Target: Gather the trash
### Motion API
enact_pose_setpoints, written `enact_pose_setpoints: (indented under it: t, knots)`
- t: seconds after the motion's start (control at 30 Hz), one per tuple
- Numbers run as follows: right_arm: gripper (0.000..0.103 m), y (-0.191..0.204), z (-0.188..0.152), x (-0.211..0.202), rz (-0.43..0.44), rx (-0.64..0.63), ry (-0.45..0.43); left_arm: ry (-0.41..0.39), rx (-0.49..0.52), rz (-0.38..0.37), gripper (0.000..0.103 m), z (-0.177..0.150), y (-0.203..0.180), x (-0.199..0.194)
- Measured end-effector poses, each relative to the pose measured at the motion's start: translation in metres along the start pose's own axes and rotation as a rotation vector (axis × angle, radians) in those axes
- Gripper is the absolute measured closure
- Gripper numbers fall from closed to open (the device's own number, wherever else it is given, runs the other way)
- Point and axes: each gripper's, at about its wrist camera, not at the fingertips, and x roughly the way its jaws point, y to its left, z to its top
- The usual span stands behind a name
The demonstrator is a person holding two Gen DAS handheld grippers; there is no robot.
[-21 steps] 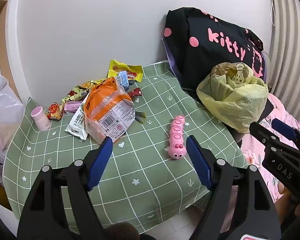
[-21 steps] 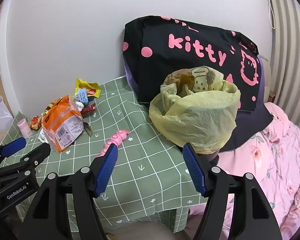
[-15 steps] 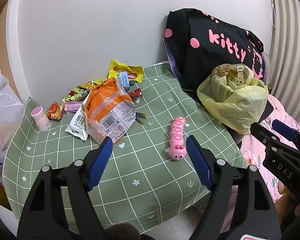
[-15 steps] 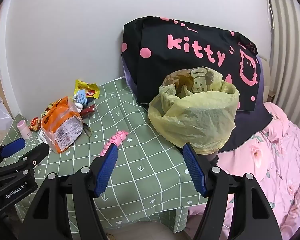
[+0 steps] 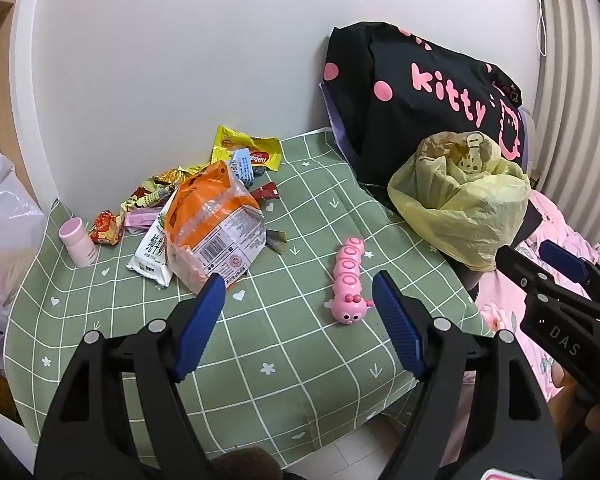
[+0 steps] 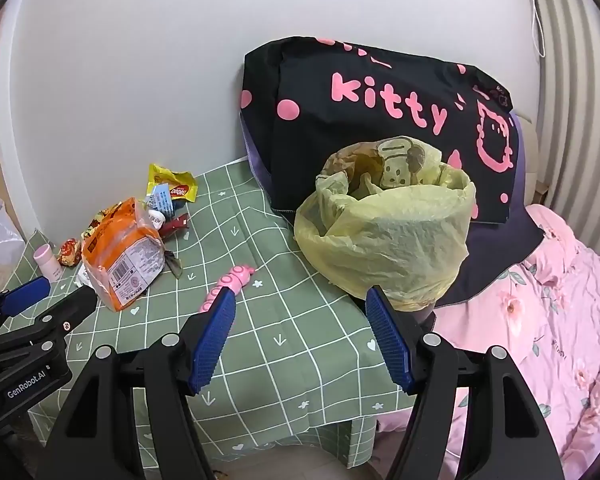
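Observation:
A pile of wrappers lies at the back left of the green checked tablecloth [image 5: 284, 360]: an orange plastic bag [image 5: 212, 224], a yellow packet [image 5: 246, 152], a white packet [image 5: 152, 252] and small crumpled wrappers [image 5: 106, 228]. A yellow trash bag [image 5: 460, 208] stands open at the table's right edge; it also shows in the right wrist view [image 6: 388, 232]. My left gripper [image 5: 298, 296] is open and empty above the table's front, just short of the orange bag. My right gripper [image 6: 300, 312] is open and empty in front of the trash bag.
A pink caterpillar toy [image 5: 350, 280] lies mid-table. A small pink bottle [image 5: 78, 242] stands at the left. A black "kitty" pillow [image 6: 380, 120] leans on the wall behind the bag. Pink floral bedding [image 6: 540, 300] lies right. A white plastic bag [image 5: 0, 208] is far left.
Both grippers have shifted only slightly; the view has barely changed. Both stay open and empty.

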Motion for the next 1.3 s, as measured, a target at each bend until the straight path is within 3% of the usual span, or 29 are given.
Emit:
enact_pose_setpoints:
  t: [1.3]
  knots:
    - [0.039,0.0037,0.0027,-0.0025,-0.007,0.004,-0.025,-0.023,-0.013,-0.008,0.031,0.0054,0.0042,-0.0006]
